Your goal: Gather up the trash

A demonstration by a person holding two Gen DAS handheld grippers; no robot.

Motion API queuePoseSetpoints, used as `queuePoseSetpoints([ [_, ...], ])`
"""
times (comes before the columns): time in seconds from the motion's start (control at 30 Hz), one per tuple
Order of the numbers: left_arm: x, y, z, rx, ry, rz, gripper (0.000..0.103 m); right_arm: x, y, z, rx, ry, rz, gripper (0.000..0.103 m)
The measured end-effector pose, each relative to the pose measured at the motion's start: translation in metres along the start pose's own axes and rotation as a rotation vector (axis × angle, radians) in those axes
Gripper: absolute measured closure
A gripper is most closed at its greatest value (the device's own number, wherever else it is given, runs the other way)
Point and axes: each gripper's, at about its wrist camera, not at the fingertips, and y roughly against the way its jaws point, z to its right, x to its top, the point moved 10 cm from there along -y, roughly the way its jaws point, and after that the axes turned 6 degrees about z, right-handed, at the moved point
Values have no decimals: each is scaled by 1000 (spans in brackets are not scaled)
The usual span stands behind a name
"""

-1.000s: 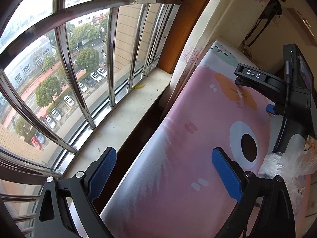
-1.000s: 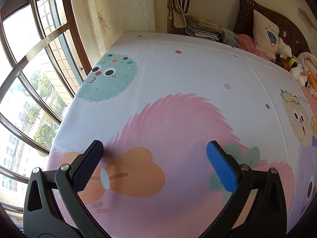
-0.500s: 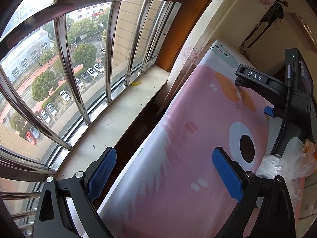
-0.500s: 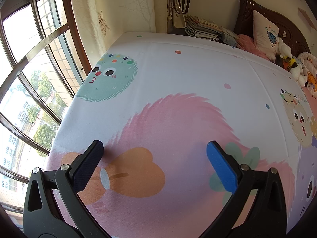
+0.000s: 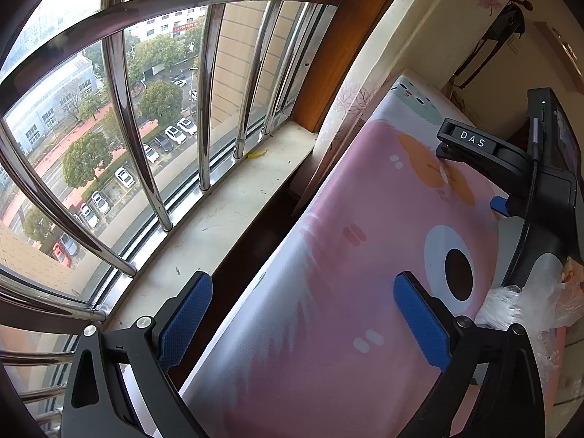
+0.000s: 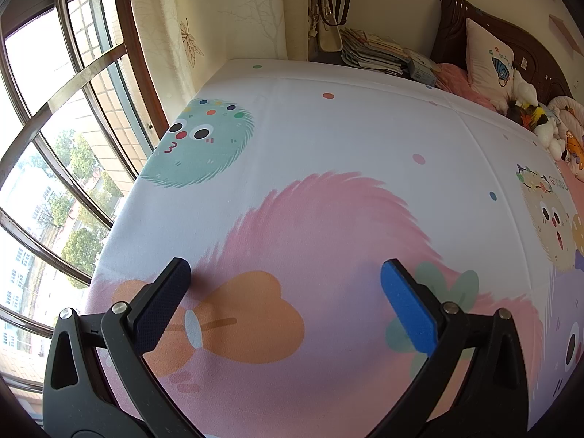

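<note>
A small yellow scrap (image 5: 257,154) lies on the pale window sill (image 5: 219,219) near the bars. A clear crumpled plastic bag (image 5: 525,303) rests on the bed at the right edge of the left wrist view. My left gripper (image 5: 303,314) hangs open over the gap between sill and bed, with nothing between its fingers. Further along the bed the black body of the other gripper (image 5: 511,168) shows. My right gripper (image 6: 284,299) is open just above the cartoon-print bed sheet (image 6: 328,168), holding nothing.
Curved steel window bars (image 5: 204,109) close off the sill. A curtain (image 5: 350,109) hangs at the bed's far corner. Books (image 6: 376,54), a hanging bag (image 6: 328,29), a pillow (image 6: 489,62) and soft toys (image 6: 529,116) sit at the bed's head.
The left wrist view has swung slightly so the sill and bars fill more of it. The right gripper has not moved.
</note>
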Motion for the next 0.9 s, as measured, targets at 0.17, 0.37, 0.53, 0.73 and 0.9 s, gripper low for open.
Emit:
queuePoseSetpoints([
  [0.17, 0, -2, -2, -2, 28, -9, 1, 0, -1, 0, 0, 0, 0, 0],
  [0.37, 1, -2, -3, 11, 18, -2, 1, 0, 0, 0, 0, 0, 0, 0],
  [0.53, 0, -3, -5, -1, 31, -10, 1, 1, -1, 0, 0, 0, 0, 0],
  [0.73, -1, -5, -5, -22, 55, -24, 1, 0, 0, 0, 0, 0, 0, 0],
  [0.9, -1, -6, -4, -23, 57, -24, 1, 0, -1, 0, 0, 0, 0, 0],
])
